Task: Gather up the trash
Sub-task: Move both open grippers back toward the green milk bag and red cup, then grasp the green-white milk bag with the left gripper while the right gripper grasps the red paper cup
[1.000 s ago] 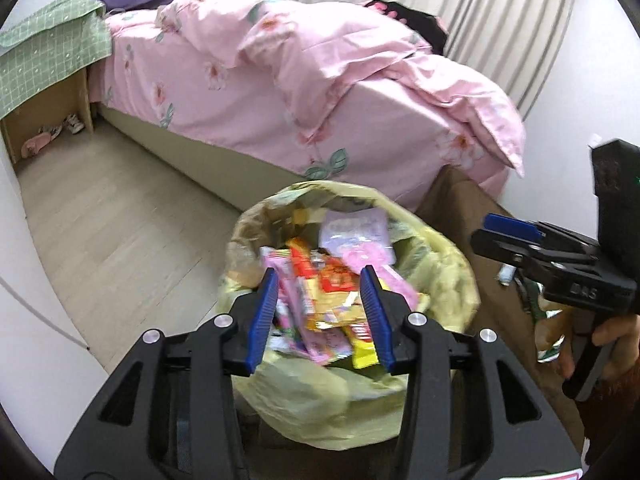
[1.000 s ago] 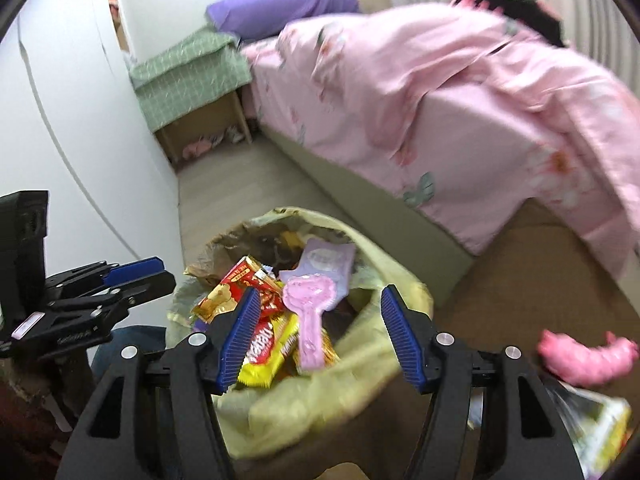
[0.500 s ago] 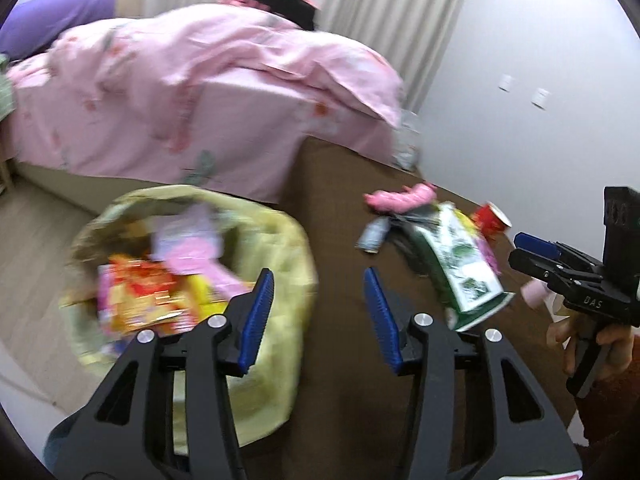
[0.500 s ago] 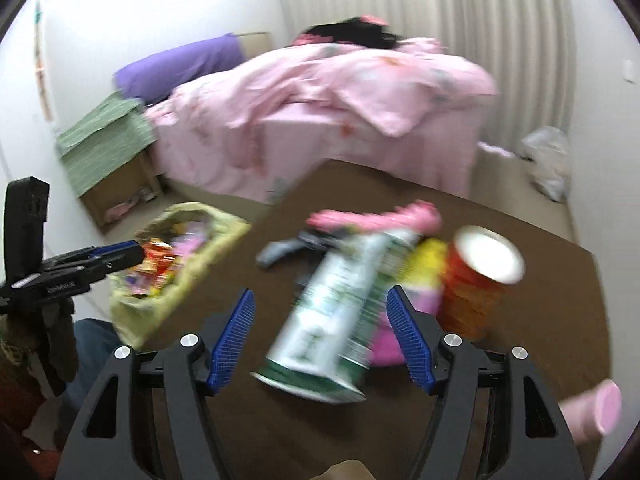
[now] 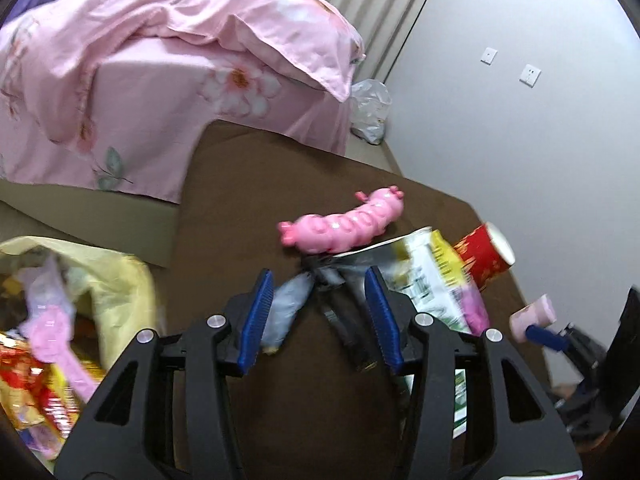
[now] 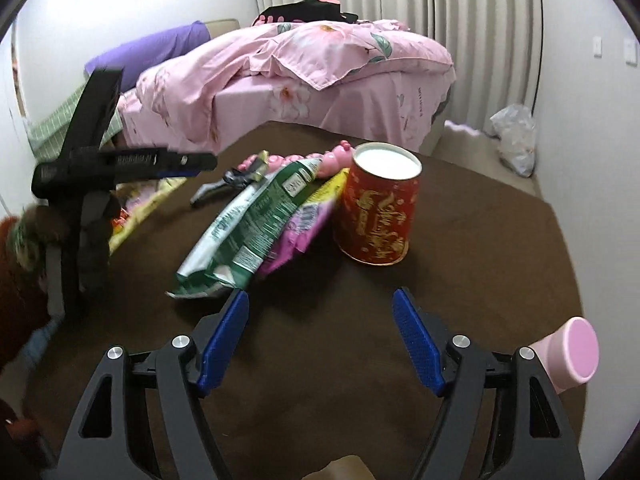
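Observation:
A yellow trash bag [image 5: 116, 280] full of wrappers sits at the table's left edge. On the brown table [image 6: 480, 248] lie a green and white snack bag [image 6: 256, 224], a purple wrapper [image 6: 308, 220], dark wrappers [image 5: 344, 308] and a grey wrapper [image 5: 286, 308]. A red canister [image 6: 378, 208] stands upright. My left gripper [image 5: 318, 316] is open and empty, just above the grey and dark wrappers. My right gripper [image 6: 320, 340] is open and empty, in front of the snack bag and canister. The left gripper also shows in the right wrist view [image 6: 188, 162].
A pink toy pig [image 5: 344, 228] lies behind the wrappers. A pink cylinder [image 6: 568, 352] lies at the table's right edge. A bed with a pink duvet [image 6: 304, 64] stands beyond the table. A clear plastic bag [image 6: 514, 138] lies on the floor by the wall.
Both grippers have swung from above the trash bag to the right, over the table's wrappers. Both stay open and empty.

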The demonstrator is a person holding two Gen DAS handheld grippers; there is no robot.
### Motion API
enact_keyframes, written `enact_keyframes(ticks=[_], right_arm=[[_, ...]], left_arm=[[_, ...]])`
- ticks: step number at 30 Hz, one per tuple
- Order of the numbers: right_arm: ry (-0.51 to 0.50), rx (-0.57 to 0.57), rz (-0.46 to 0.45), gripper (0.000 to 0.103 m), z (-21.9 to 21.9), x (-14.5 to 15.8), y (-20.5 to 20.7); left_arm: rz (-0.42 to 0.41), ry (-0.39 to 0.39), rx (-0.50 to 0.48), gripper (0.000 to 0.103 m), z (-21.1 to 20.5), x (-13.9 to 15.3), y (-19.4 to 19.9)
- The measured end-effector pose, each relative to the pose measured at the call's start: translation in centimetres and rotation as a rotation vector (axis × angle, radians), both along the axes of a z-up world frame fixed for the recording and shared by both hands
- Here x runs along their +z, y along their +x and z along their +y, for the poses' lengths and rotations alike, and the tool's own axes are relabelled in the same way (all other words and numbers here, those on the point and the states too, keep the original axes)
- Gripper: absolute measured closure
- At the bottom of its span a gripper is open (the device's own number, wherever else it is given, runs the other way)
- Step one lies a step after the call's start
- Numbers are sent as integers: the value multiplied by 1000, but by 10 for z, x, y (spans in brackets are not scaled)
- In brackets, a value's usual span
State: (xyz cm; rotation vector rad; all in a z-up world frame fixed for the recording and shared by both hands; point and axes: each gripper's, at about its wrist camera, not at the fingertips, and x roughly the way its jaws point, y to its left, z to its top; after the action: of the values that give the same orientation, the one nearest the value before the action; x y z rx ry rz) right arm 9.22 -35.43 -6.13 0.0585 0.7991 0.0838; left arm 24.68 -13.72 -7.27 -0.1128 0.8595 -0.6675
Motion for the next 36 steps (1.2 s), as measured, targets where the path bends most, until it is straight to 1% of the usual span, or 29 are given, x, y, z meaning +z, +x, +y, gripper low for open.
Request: enact_keyframes(ticks=[2, 4, 6, 8, 11, 14, 15, 17, 19, 21, 23, 24, 26, 29, 32, 34, 35, 36], right_arm=[[-9, -22, 12, 32, -6, -5, 2], [-6, -40, 20, 32, -12, -8, 4], [-17, -80, 30, 32, -17, -13, 5], [17, -95, 38, 32, -24, -17, 4], [62, -110, 22, 32, -29, -19, -3], [64, -117, 15, 32, -32, -19, -8], [69, -118, 10, 32, -33, -18, -10], [81, -123, -8, 32, -35, -14, -12], [76, -137, -25, 32, -33, -10, -12], [50, -159, -47, 32, -29, -7, -10], [32, -181, -45, 32, -25, -6, -6], [31, -179, -33, 32, -22, -7, -3], [44, -152, -25, 32, -19, -6, 0], [52, -141, -20, 32, -17, -6, 3], [124, -108, -16, 32, -15, -5, 10], [169, -92, -18, 32, -12, -4, 17], [180, -87, -22, 33, -11, -3, 22], [168, -100, -24, 36, -9, -1, 31]], left_arm=[[29, -29, -20, 58, -9, 1, -3], [37, -33, -34, 58, -17, 2, -10], [41, -28, -49, 51, -27, 3, -17], [52, -24, -67, 47, -38, 3, -23], [51, 20, -91, 45, -54, 3, -29], [53, 65, -62, 44, -58, -1, -28], [63, 62, -56, 42, -57, -2, -28], [103, 37, -46, 41, -52, -6, -26], [126, 31, -47, 41, -48, -9, -28], [150, 39, -64, 42, -46, -14, -33], [212, 58, -85, 42, -44, -24, -37], [214, 53, -92, 42, -41, -25, -42], [210, 69, -96, 42, -34, -24, -50], [204, 82, -93, 42, -15, -22, -67], [209, 76, -81, 42, 5, -20, -84], [193, 74, -77, 42, 18, -18, -96], [185, 75, -76, 42, 19, -17, -101], [173, 75, -74, 42, 25, -16, -106]])
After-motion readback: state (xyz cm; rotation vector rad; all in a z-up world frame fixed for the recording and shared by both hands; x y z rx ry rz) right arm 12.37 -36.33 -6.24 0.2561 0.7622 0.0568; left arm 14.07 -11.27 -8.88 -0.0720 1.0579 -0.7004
